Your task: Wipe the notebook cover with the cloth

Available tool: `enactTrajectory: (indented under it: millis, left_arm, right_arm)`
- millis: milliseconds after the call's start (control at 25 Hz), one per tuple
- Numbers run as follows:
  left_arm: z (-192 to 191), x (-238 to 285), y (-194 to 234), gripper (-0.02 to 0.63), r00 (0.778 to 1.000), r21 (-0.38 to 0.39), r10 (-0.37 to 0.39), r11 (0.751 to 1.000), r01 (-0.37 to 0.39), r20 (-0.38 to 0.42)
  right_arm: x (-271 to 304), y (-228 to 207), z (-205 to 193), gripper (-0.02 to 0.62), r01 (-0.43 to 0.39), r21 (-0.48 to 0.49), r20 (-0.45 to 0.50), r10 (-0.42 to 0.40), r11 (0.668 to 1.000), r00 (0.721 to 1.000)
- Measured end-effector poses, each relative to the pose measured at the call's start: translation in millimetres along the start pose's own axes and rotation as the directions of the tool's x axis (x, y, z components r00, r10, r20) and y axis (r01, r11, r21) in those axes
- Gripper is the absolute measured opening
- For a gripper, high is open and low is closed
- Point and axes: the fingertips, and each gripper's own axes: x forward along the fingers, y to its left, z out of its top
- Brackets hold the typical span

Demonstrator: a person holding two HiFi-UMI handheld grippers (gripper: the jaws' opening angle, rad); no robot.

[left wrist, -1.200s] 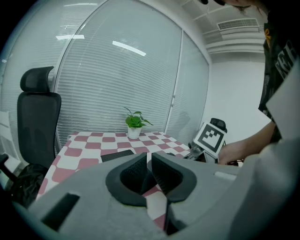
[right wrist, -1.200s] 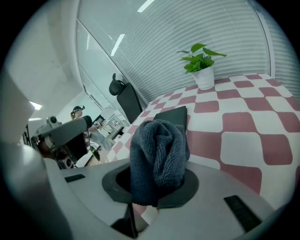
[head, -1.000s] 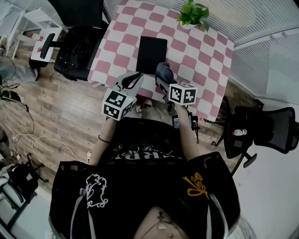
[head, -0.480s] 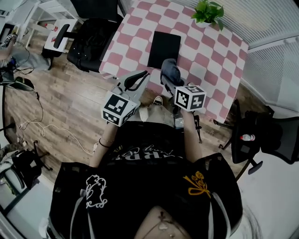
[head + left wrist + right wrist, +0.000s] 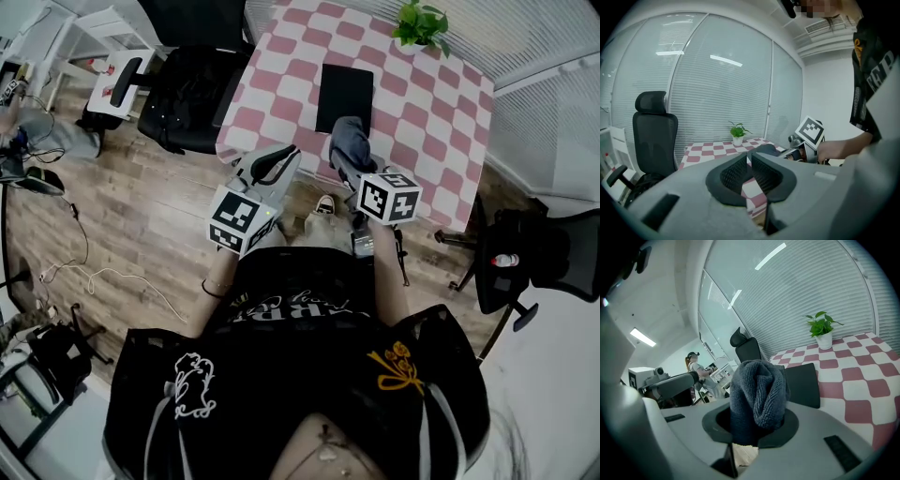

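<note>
Seen from the head view, the right gripper [image 5: 351,171] is clamped on a grey folded cloth [image 5: 345,141] at the near edge of the pink-and-white checked table [image 5: 412,103]. The black notebook [image 5: 344,97] lies flat on the table just beyond the cloth, apart from it, with its cover facing up. The left gripper [image 5: 281,157] is off the table's near left corner, over the wooden floor [image 5: 141,216]. A potted plant [image 5: 419,23] stands at the far right of the table, and a black office chair [image 5: 183,98] is to the table's left.

From the left gripper view, the jaws stand together at their tips, with nothing between them. Beyond them the table runs away toward the plant [image 5: 737,132], and the right gripper's marker cube [image 5: 809,132] shows at the right.

From the right gripper view, the jaws are closed on the cloth [image 5: 757,394], which bulges up out of them. The notebook [image 5: 801,384] lies beyond the cloth and slightly right, partly hidden behind it. Whether the cloth touches it cannot be told from here.
</note>
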Motion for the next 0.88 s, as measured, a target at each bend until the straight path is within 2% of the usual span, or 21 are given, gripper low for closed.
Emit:
enactTrajectory:
  millis: [480,880]
  left_arm:
    - [-41.0,-108.9,11.7,0.026,0.993,0.012,-0.116,0.993,0.116,0.017]
    - [-59.5,-142.9,-17.1,0.026,0.977,0.017,-0.212,0.977,0.211,0.037]
  right_arm:
    - [-7.8,111.0,-56.2,0.072,0.081,0.096,0.100,-0.090,0.992,0.991]
    - [-29.9,154.4,-100.0,0.072,0.132,0.105,0.102,-0.143,0.986,0.984]
